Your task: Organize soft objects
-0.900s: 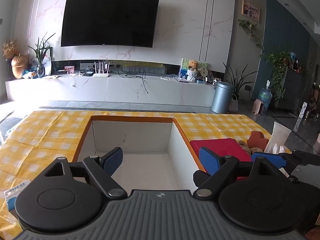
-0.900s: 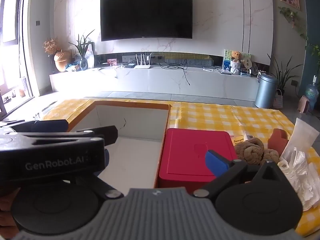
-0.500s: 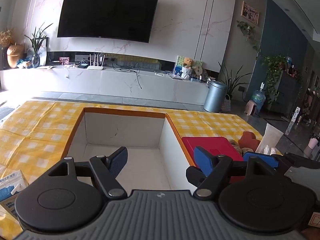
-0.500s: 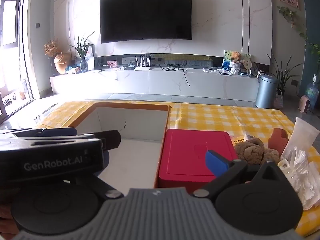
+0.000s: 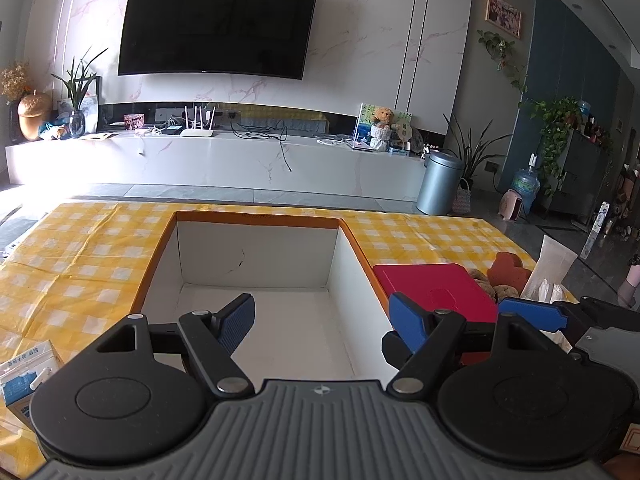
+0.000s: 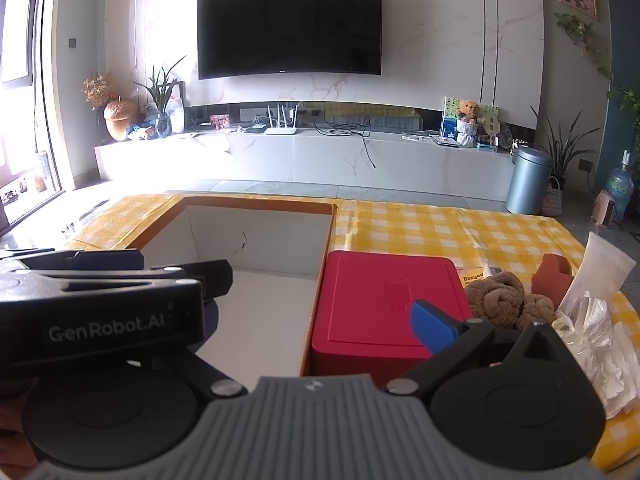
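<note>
An open white box with an orange rim (image 5: 256, 258) (image 6: 256, 240) sits on the yellow checked tablecloth, nothing in it. A red lidded box (image 6: 384, 300) (image 5: 432, 292) lies just right of it. A brown knotted plush (image 6: 500, 300) and a rust-red soft piece (image 6: 550, 276) lie right of the red box; both show in the left wrist view, the plush (image 5: 480, 278) mostly hidden. My left gripper (image 5: 324, 320) is open and empty over the white box's near edge. My right gripper (image 6: 320, 320) is open and empty; its left finger is hidden behind the left gripper's body (image 6: 100, 312).
A crinkled clear bag (image 6: 600, 328) and a white pouch (image 6: 604, 268) lie at the table's right edge. A blue-and-white carton (image 5: 24, 376) lies at the near left. A yellow packet (image 6: 474, 276) peeks out behind the plush. Bare tablecloth (image 5: 80, 256) lies left of the box.
The left gripper has shifted and turned a little, so the white box sits more central in its view and the carton shows at the left. The right gripper has barely moved.
</note>
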`<action>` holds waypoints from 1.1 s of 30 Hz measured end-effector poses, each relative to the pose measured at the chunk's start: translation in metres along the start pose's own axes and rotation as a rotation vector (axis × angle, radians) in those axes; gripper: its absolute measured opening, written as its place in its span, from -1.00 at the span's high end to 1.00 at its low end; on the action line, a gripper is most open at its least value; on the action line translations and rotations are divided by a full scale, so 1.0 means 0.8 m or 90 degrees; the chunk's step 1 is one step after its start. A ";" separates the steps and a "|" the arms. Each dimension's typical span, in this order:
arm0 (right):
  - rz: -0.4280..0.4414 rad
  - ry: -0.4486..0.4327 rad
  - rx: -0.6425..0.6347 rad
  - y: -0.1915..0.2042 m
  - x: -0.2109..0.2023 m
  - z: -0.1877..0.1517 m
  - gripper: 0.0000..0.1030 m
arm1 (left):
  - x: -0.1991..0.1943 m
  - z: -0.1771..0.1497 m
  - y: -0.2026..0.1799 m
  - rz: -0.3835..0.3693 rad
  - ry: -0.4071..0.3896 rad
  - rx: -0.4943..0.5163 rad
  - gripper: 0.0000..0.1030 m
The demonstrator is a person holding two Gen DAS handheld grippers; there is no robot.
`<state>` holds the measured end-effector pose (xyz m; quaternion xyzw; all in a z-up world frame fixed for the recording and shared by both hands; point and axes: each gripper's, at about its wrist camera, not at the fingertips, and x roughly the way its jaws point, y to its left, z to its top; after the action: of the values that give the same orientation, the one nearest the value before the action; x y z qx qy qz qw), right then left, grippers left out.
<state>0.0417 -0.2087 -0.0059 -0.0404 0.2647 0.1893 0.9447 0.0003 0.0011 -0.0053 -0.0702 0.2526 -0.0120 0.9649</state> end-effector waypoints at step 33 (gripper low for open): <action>-0.008 0.024 -0.006 0.001 0.011 -0.007 -0.95 | 0.006 -0.005 -0.001 0.033 0.028 0.009 -0.76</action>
<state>0.0460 -0.2059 -0.0153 -0.0505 0.2809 0.1836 0.9407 0.0027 -0.0009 -0.0111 -0.0561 0.2753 0.0100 0.9597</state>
